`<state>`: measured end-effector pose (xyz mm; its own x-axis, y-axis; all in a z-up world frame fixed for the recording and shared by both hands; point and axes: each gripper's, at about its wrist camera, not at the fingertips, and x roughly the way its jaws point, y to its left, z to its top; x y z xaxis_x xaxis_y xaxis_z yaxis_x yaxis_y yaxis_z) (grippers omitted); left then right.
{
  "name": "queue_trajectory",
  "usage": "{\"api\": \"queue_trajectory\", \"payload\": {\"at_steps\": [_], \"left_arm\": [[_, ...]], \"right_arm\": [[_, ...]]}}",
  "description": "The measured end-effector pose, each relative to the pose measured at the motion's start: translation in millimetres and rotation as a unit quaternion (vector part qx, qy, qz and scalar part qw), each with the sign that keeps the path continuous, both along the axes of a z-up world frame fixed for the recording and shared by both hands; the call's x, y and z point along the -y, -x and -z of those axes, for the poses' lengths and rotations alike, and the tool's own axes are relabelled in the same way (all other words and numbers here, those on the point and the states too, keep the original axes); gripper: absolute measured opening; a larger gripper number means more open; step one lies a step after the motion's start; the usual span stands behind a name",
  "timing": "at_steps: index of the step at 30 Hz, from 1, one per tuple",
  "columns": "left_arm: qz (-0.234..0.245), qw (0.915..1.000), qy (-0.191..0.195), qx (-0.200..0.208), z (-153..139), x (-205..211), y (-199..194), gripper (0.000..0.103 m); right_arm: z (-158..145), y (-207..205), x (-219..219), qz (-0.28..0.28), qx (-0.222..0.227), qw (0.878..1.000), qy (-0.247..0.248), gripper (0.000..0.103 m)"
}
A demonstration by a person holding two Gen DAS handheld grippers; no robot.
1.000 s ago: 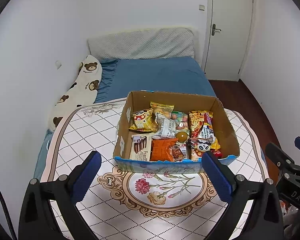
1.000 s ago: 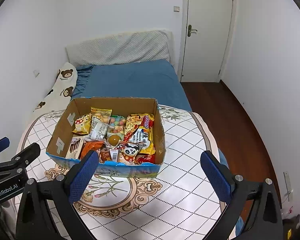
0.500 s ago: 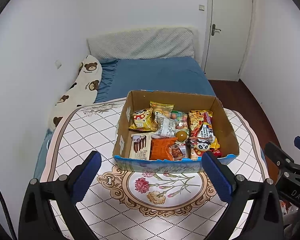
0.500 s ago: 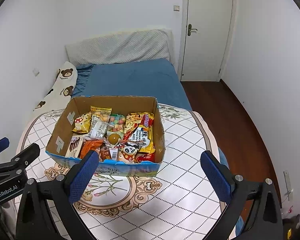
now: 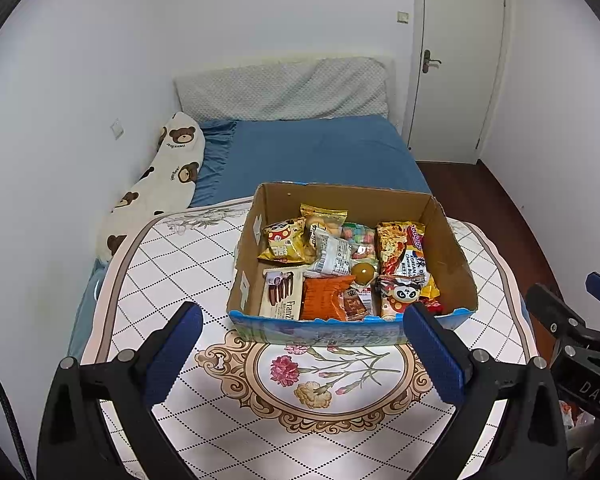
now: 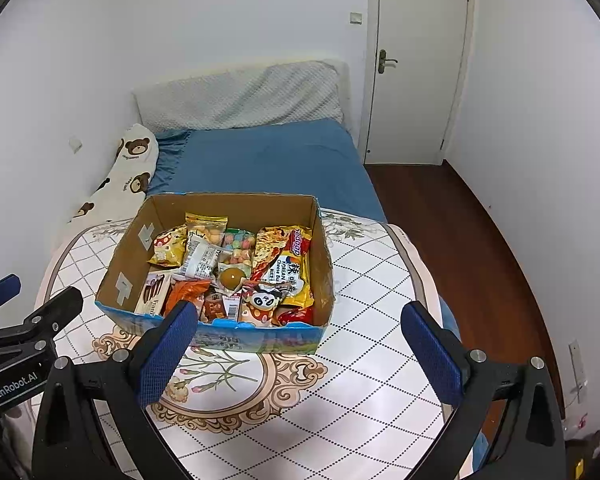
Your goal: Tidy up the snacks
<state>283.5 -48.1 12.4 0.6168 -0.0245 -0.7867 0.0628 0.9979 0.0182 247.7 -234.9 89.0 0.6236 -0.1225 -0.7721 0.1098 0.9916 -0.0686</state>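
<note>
An open cardboard box (image 5: 448,240) (image 6: 324,264) full of snack packets stands on the table. Inside lie a panda packet (image 5: 404,292) (image 6: 264,300), an orange packet (image 5: 324,298), a Franzzi biscuit pack (image 5: 282,292), a yellow mushroom packet (image 5: 284,238) (image 6: 168,244) and a Korean cheese packet (image 5: 406,248) (image 6: 288,260). My left gripper (image 5: 300,354) is open and empty, held above the table in front of the box. My right gripper (image 6: 298,354) is open and empty, in front of the box's right corner.
The table carries a white quilted cloth with a flower medallion (image 5: 324,380) (image 6: 228,384). Behind it stands a blue bed (image 5: 312,152) with a bear-print pillow (image 5: 164,176). A white door (image 6: 416,64) and wooden floor (image 6: 460,224) are at the right.
Both views have shifted very slightly; the box sits a touch higher in the right wrist view. Both grippers remain open and empty.
</note>
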Motion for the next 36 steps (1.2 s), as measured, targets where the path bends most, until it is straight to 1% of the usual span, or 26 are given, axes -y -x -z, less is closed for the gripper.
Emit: {"api": "queue_trajectory", "payload": {"at_steps": [25, 36], "left_arm": [[0.006, 1.0000, 0.000, 0.006, -8.1, -0.3, 6.1, 0.103], [0.007, 1.0000, 0.000, 0.005, -7.1, 0.7, 7.1, 0.103]], "right_arm": [[-4.6, 5.5, 3.3, 0.002, 0.003, 1.000, -0.007, 0.103], [-1.0, 7.9, 6.3, 0.004, -0.001, 1.000, -0.012, 0.103]]}}
